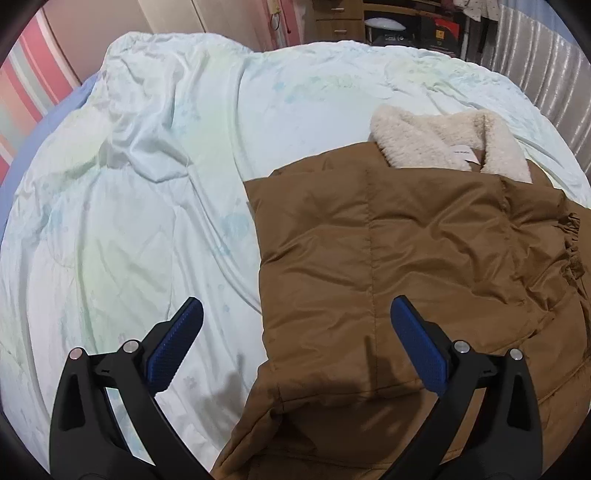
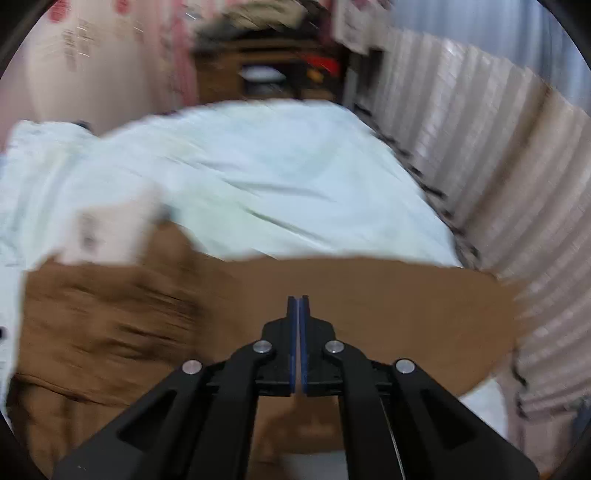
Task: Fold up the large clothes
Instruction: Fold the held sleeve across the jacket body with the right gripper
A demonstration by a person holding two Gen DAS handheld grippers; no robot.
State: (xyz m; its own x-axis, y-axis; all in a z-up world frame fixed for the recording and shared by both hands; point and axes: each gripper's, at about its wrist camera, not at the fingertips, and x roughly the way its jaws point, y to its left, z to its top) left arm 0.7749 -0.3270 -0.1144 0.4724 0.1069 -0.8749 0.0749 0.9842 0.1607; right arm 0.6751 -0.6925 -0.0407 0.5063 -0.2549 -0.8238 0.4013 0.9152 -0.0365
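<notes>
A brown padded jacket [image 1: 388,258] with a cream fleece collar [image 1: 443,140] lies on the bed, its left side folded in to a straight edge. My left gripper [image 1: 295,314] hovers over the jacket's lower left edge, open, with nothing between its blue pads [image 1: 417,347]. The right wrist view is blurred by motion. In it my right gripper [image 2: 298,297] has its pads pressed together at the brown sleeve [image 2: 388,314]. The sleeve stretches out to the right above the bed, with its gathered cuff [image 2: 517,295] at the far end.
A pale, wrinkled quilt [image 1: 147,184] covers the bed. A pleated grey curtain [image 2: 480,129] runs along the bed's right side. A wooden shelf unit [image 1: 388,22] stands beyond the far end, and a striped wall [image 1: 26,85] is at the left.
</notes>
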